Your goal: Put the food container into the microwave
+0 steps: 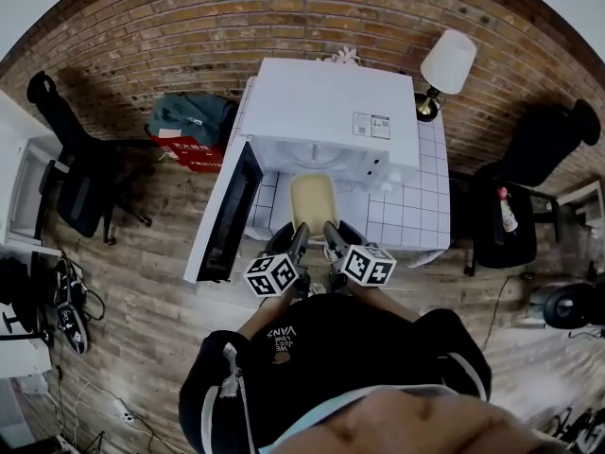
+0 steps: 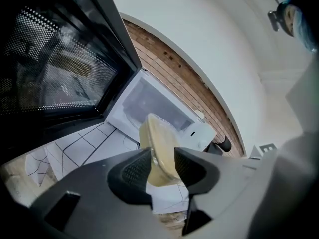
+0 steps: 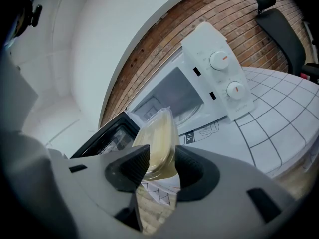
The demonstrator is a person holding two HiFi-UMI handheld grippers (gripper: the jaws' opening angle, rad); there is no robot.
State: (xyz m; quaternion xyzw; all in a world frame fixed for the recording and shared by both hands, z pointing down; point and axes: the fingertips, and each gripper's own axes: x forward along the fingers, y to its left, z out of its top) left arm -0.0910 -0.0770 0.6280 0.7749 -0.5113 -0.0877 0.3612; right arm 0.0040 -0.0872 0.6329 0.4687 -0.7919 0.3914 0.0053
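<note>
A clear plastic food container (image 1: 313,200) with pale yellow contents was held between the two grippers, over the white tiled table (image 1: 416,218) and just in front of the open mouth of the white microwave (image 1: 331,112). It had not yet gone into the cavity. The left gripper (image 1: 301,235) gripped the near left side of the container and the right gripper (image 1: 331,235) the near right side. In the left gripper view, the fingers (image 2: 135,171) of the left gripper (image 2: 162,166) were closed narrowly on the rim of the food container (image 2: 159,141), which stood on edge in that tilted view. Behind it were the lit cavity of the microwave (image 2: 149,103) and its dark mesh-windowed door (image 2: 60,68), swung wide open. In the right gripper view, the fingers (image 3: 134,168) of the right gripper (image 3: 162,171) likewise pressed on the container (image 3: 159,136). That view also showed the microwave (image 3: 219,78) with its two round dials and the door (image 3: 107,136) beyond the container. In the head view the door (image 1: 227,211) hung open to the left past the table edge. A table lamp (image 1: 446,64) with a white shade stood at the microwave's right against the brick wall (image 1: 170,26). Black office chairs stood on the wooden floor at either side, one at the left (image 1: 76,178) and one at the right (image 1: 529,159).
</note>
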